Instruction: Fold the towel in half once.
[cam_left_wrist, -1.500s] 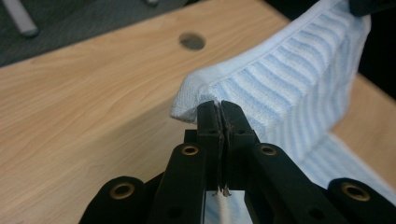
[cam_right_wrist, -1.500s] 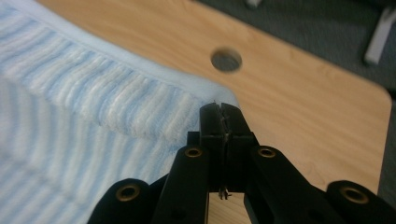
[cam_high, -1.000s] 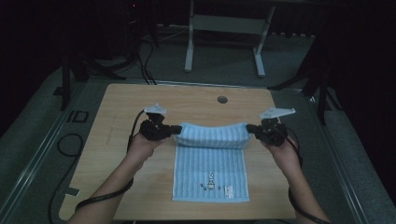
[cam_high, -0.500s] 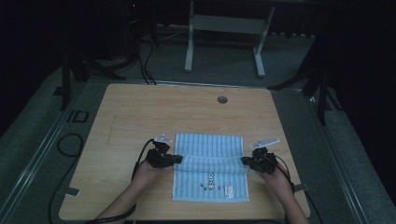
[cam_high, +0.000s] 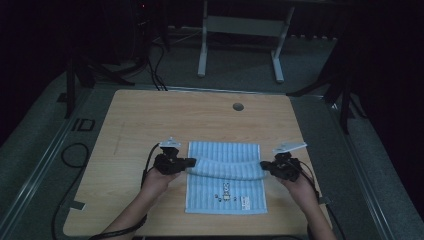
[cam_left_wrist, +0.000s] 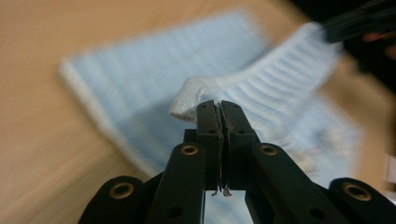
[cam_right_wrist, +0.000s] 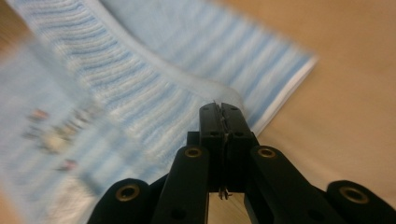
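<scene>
A light blue striped towel (cam_high: 223, 150) lies on the wooden table (cam_high: 150, 120), with a small printed mark (cam_high: 227, 196) near its front edge. A raised roll of its cloth runs across its middle between my two grippers. My left gripper (cam_high: 192, 162) is shut on the roll's left end, and the right gripper (cam_high: 263, 166) is shut on its right end. In the left gripper view the jaws (cam_left_wrist: 219, 105) pinch a white-blue bunched corner of the towel (cam_left_wrist: 140, 79). The right gripper view has its jaws (cam_right_wrist: 220, 109) closed on a folded edge of the towel (cam_right_wrist: 140, 84).
A round cable hole (cam_high: 238, 106) sits near the table's far edge. Cables (cam_high: 70, 155) lie on the floor to the left, and a metal stand (cam_high: 240, 30) rises beyond the table. Bare wood surrounds the towel on all sides.
Both grippers have come toward the person and sunk, carrying the held towel edge from the far side over to the towel's middle. In the last half second they barely shifted.
</scene>
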